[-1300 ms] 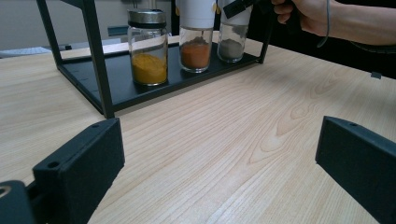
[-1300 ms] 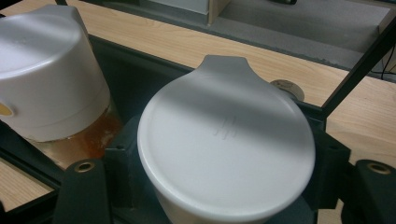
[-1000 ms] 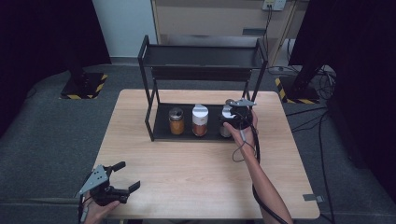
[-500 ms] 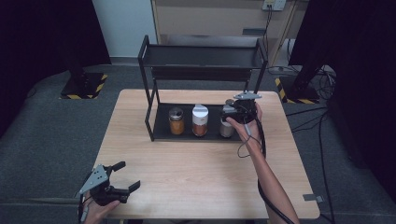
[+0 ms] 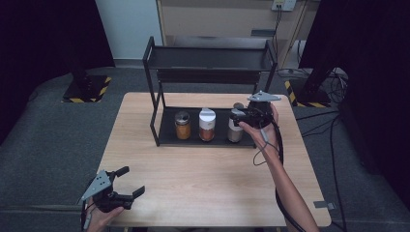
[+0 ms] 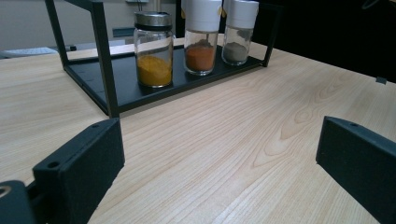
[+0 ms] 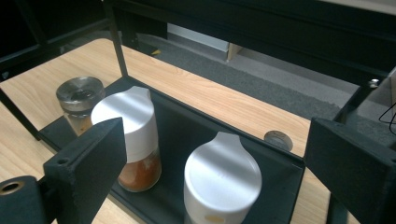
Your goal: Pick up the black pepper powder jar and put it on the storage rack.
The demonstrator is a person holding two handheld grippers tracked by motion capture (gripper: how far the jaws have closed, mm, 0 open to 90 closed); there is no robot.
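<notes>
Lifting away since the earlier frame, the right gripper [image 5: 240, 117] has just been opening, jaws spread with nothing between them. Released, the grey spice jar [image 5: 235, 128] stands at the rack's [image 5: 153, 104] right end, apparently placed.

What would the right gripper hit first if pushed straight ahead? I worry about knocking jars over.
Probably the white-capped jar between the open jaws of the right gripper, on the rack's bottom shelf; depth is unclear.
</notes>
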